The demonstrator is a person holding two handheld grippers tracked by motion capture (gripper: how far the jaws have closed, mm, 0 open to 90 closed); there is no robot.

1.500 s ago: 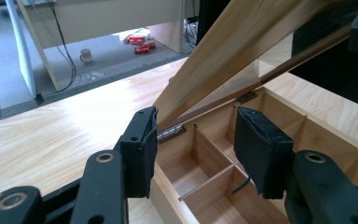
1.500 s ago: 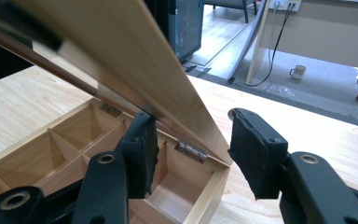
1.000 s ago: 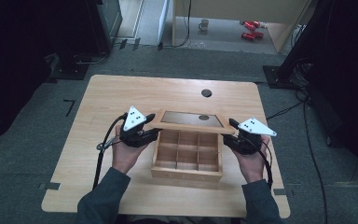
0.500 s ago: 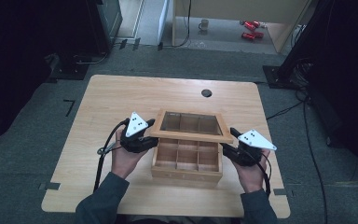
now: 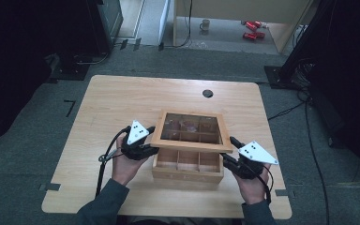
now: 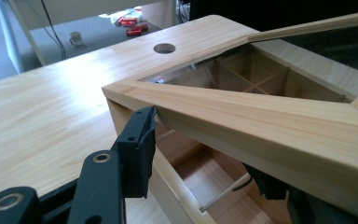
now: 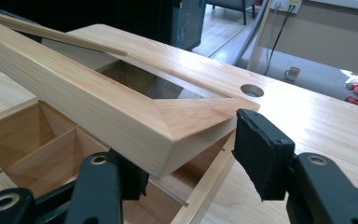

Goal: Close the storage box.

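A wooden box (image 5: pixel 187 176) with several open compartments stands near the table's front edge. Its glass-paned lid (image 5: pixel 187 143) hangs half raised over it, hinged at the back. My left gripper (image 5: pixel 152 149) holds the lid's front left corner. In the left gripper view one pad (image 6: pixel 137 149) presses the lid (image 6: pixel 261 121) from outside, and the other jaw sits under the frame inside the box (image 6: pixel 205 172). My right gripper (image 5: pixel 227 157) is at the front right corner. In the right gripper view the lid (image 7: pixel 98 107) lies between the jaws of that gripper (image 7: pixel 191 163), above the box (image 7: pixel 28 135).
The light wooden table (image 5: pixel 122 103) has a round cable hole (image 5: pixel 207 93) behind the box. Beyond its far edge, a mug (image 5: pixel 206 23) and red objects (image 5: pixel 251 26) lie on the floor. Dark equipment stands to both sides.
The lid has swung from leaning back behind the box to hanging forward over it. Both grippers have moved toward the person with its front corners.
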